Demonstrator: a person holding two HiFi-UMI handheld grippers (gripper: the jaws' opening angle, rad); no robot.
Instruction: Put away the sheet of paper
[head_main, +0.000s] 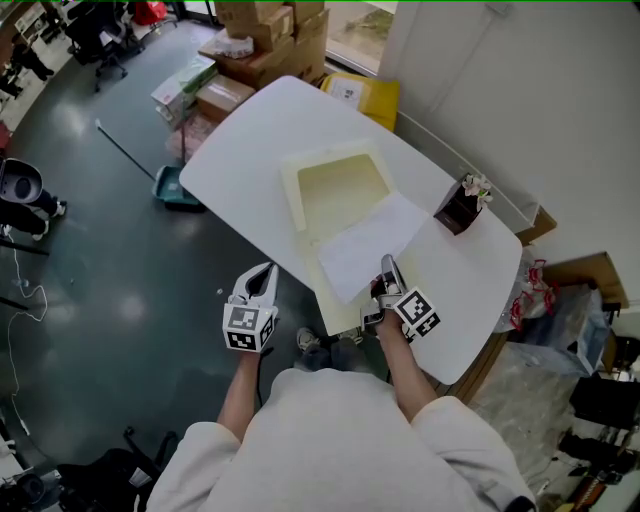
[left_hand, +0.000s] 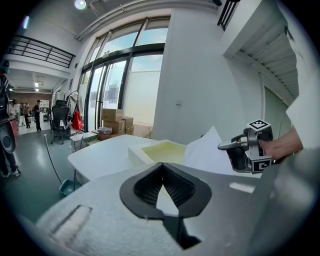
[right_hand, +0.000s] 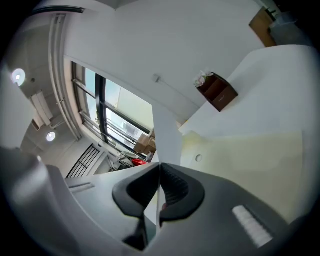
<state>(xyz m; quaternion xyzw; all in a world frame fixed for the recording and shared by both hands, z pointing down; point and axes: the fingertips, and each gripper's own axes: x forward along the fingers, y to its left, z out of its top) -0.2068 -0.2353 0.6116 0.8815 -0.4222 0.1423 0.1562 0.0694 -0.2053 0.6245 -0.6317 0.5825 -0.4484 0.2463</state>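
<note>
A white sheet of paper (head_main: 370, 240) hangs over an open cream case (head_main: 340, 188) on the white table (head_main: 250, 150). My right gripper (head_main: 387, 268) is shut on the sheet's near edge, above the case's flat cream flap. In the right gripper view the paper (right_hand: 167, 132) rises edge-on from between the pads (right_hand: 172, 185). The left gripper view shows the sheet (left_hand: 210, 150) lifted beside the right gripper (left_hand: 223, 146). My left gripper (head_main: 265, 272) hovers off the table's near edge, over the floor, its jaws (left_hand: 162, 167) closed with nothing between them.
A small brown box with flowers (head_main: 460, 205) stands at the table's right end, by the wall. Cardboard boxes (head_main: 265, 40) and a yellow item (head_main: 368, 98) sit beyond the far edge. A teal dustpan (head_main: 178, 190) lies on the floor at the left.
</note>
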